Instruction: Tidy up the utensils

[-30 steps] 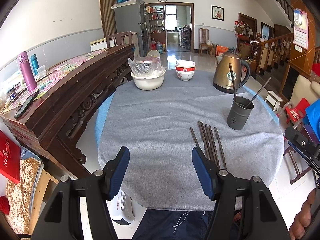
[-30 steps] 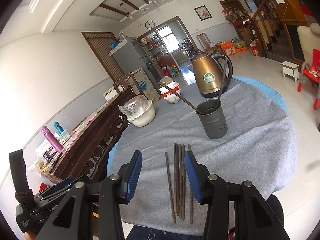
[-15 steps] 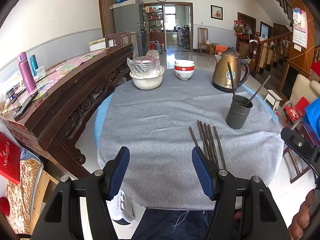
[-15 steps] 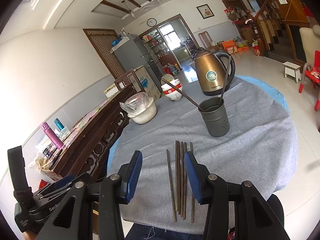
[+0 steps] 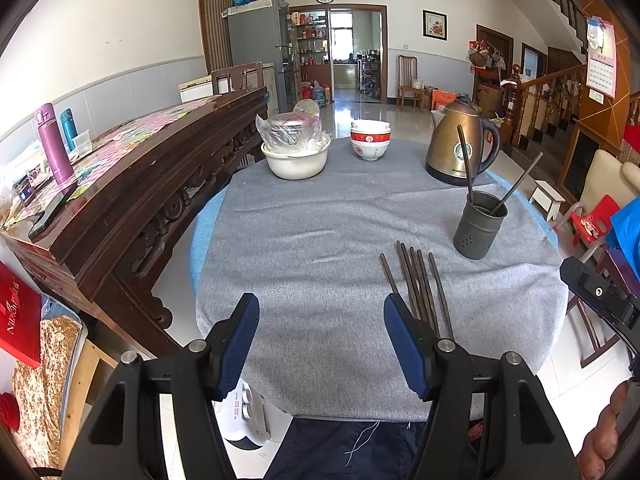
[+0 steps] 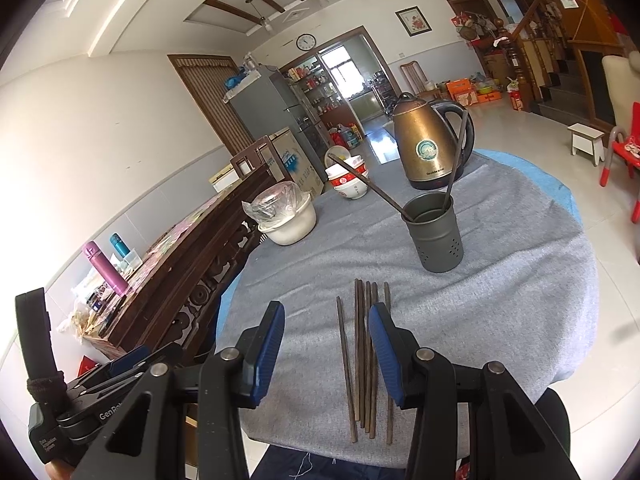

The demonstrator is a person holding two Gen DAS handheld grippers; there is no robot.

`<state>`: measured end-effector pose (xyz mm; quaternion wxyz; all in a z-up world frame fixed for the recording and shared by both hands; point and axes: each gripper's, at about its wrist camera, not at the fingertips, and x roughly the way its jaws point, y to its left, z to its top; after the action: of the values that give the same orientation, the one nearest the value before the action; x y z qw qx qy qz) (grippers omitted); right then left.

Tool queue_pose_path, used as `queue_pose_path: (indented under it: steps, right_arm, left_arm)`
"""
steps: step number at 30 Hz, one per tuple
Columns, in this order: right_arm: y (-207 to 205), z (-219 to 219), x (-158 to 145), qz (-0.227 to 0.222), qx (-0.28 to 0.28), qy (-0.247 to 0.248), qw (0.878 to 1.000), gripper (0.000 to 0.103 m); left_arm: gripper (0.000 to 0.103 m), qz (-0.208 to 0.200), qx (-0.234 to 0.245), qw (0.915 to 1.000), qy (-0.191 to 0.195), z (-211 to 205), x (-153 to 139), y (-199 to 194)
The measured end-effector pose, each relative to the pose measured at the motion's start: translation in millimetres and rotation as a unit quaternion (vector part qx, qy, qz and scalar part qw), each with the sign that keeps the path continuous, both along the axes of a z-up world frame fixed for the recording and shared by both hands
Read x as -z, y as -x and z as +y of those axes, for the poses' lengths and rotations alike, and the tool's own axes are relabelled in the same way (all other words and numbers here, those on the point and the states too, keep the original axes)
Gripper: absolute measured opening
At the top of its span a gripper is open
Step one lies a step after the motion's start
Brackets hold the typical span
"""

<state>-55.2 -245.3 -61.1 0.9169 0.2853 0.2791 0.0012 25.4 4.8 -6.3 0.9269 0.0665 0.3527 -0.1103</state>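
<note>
My left tool and right tool both released; chopsticks' near ends only in right view.

Wide bare grey cloth across the counter centre and left, easy passage there. On the right, loose chopsticks lie near the front edge, the perforated holder just behind them with two sticks leaning outward. Kettle, stacked bowls and covered basin line the far edge. A carved wooden sideboard crowds the left side.
</note>
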Motion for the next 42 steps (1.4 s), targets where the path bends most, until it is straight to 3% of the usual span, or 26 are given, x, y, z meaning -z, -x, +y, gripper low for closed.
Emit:
queue_pose_path:
  steps: [42]
  right_arm:
    - [-1,4,7,0.009,-0.004,-0.003,1.0,0.048]
  left_arm:
    - [0.066,0.015,0.0,0.9999,0.003,3,10,-5]
